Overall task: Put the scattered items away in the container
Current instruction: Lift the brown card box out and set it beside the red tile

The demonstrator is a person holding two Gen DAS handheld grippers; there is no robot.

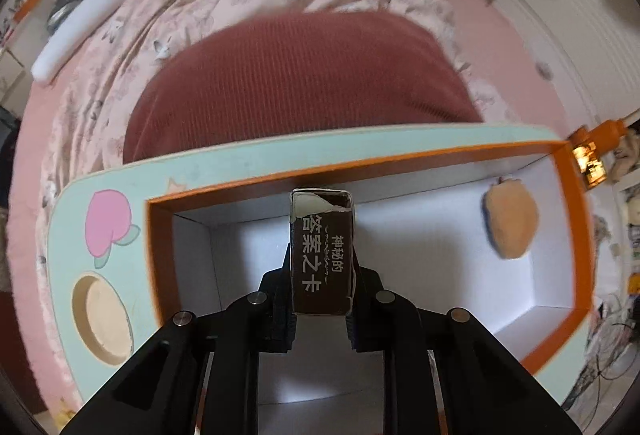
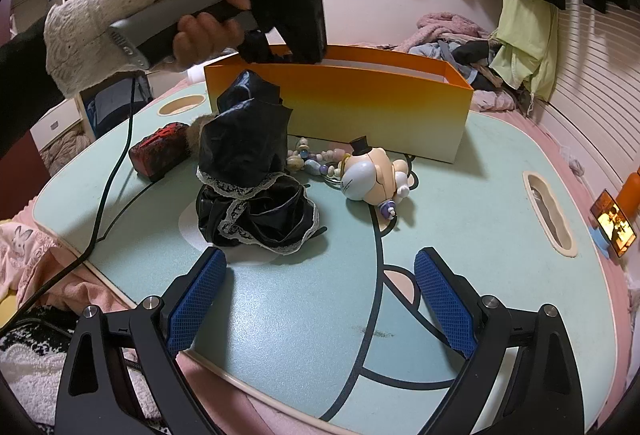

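- My left gripper point(image 1: 320, 299) is clamped on a small dark brown card box point(image 1: 322, 251) with white lettering, one jaw pressing each long side; its torn flap end points away from me.
- I hold that card box above the open orange container point(image 1: 566, 219), over its white floor and near the far wall.
- An orange-tan, peach-shaped soft item point(image 1: 510, 221) already lies inside the container, toward the right end in the left wrist view.
- From the right wrist view, my left hand point(image 2: 208, 23) grips the tool's grey handle, with its black head dipping over the container's point(image 2: 340, 103) near rim.
- My right gripper point(image 2: 320, 299) hangs wide open with nothing between its blue pads point(image 2: 196, 299), just over the mint-green lap table point(image 2: 480, 235).
- On that table, in front of the container, lie a black shiny garment with white lace trim point(image 2: 248, 171), a red-and-black box point(image 2: 160, 151), a string of pastel beads point(image 2: 316, 159) and a small figure wearing a black top hat point(image 2: 372, 175).
- The beads touch the figure; the red-and-black box lies just beside the garment.
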